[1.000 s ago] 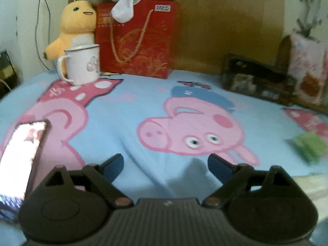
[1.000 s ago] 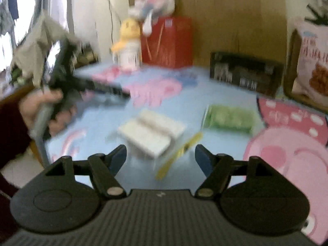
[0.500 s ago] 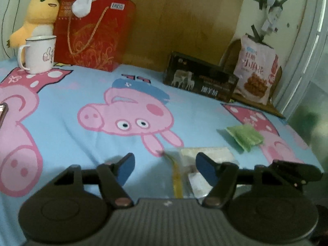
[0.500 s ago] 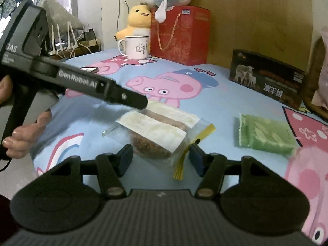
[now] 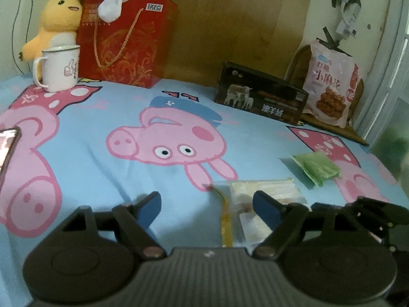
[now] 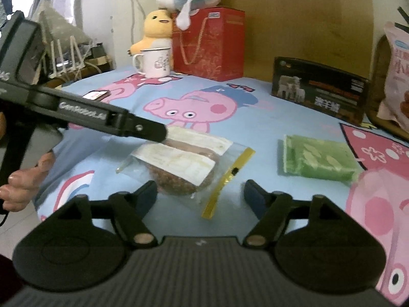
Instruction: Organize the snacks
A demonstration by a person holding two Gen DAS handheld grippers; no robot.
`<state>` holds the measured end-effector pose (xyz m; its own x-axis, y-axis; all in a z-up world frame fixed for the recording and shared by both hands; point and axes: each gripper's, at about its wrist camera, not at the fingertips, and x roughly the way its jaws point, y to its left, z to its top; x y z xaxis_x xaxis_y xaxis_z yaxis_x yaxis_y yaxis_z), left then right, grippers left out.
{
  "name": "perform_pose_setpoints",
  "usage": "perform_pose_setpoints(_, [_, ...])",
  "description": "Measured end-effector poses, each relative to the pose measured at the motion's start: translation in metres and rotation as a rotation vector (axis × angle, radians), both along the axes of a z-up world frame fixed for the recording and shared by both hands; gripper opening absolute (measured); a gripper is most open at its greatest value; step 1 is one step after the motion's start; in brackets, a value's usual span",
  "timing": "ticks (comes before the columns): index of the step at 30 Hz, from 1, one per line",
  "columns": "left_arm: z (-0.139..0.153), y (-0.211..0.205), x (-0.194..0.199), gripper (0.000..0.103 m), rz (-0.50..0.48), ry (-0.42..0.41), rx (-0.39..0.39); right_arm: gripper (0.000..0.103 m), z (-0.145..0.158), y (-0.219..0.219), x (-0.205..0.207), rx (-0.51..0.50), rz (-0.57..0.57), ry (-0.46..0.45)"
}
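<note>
Snack bag (image 6: pixel 188 166), one clear zip-top pouch with two white labels and a yellow seal strip, is laid at lower centre of the right wrist view on the blue cartoon-pig sheet (image 6: pixel 255 133). One green packet (image 6: pixel 319 162) is seen to its right, well apart. Open sheet is left across the middle of the frame. The far edge is lined by one white mug (image 6: pixel 154 62), one yellow plush chick (image 6: pixel 156 29), one red gift bag (image 6: pixel 212 43), one dark box (image 6: pixel 319 92) and one pink snack pack (image 5: pixel 331 84).

Right gripper (image 6: pixel 200 194): jaws spread wide, just opened further, nothing pinched; the pouch lies just ahead. Left gripper (image 5: pixel 207 204): jaws likewise spread, just opened further, nothing gripped; the pouch's corner is seen by its right finger. One phone (image 5: pixel 7 148) is noted at the left edge of the left wrist view.
</note>
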<state>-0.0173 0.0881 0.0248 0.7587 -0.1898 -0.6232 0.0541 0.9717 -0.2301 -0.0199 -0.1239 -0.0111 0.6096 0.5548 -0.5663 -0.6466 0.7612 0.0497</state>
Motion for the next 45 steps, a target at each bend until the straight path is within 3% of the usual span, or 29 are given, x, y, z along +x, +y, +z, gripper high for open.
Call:
perform_pose_setpoints(6, [0.006,0.002,-0.004,0.089,0.056,-0.01,0.065,0.088,-0.001,-0.008,0.004,0.038,-0.04,0.028])
perform_pose_setpoints(11, [0.011,0.004,-0.008,0.103,0.098,-0.028,0.109,0.094,-0.001,-0.004,0.003,0.01,-0.023,0.025])
perform_pose_setpoints(17, [0.012,0.009,-0.007,0.103,0.132,-0.017,0.118,0.103,-0.003,0.003,0.003,-0.038,0.0,0.028])
perform_pose_setpoints(25, [0.01,0.016,-0.01,0.103,0.233,-0.011,0.156,0.103,-0.004,0.006,0.002,-0.073,0.003,0.015])
perform_pose_setpoints(29, [0.006,0.02,-0.009,0.103,0.235,0.026,0.177,0.103,-0.004,0.006,0.002,-0.073,0.005,0.017])
perform_pose_setpoints(33, [-0.007,0.025,-0.004,0.103,0.244,0.121,0.181,0.103,-0.004,0.006,0.0,-0.072,-0.004,0.022])
perform_pose_setpoints(35, [-0.011,0.023,-0.006,0.103,0.253,0.12,0.24,0.103,-0.004,0.006,-0.002,-0.071,-0.017,0.021])
perform_pose_setpoints(45, [-0.011,0.024,-0.009,0.103,0.241,0.106,0.242,0.103,-0.005,0.005,-0.003,-0.069,-0.03,0.016])
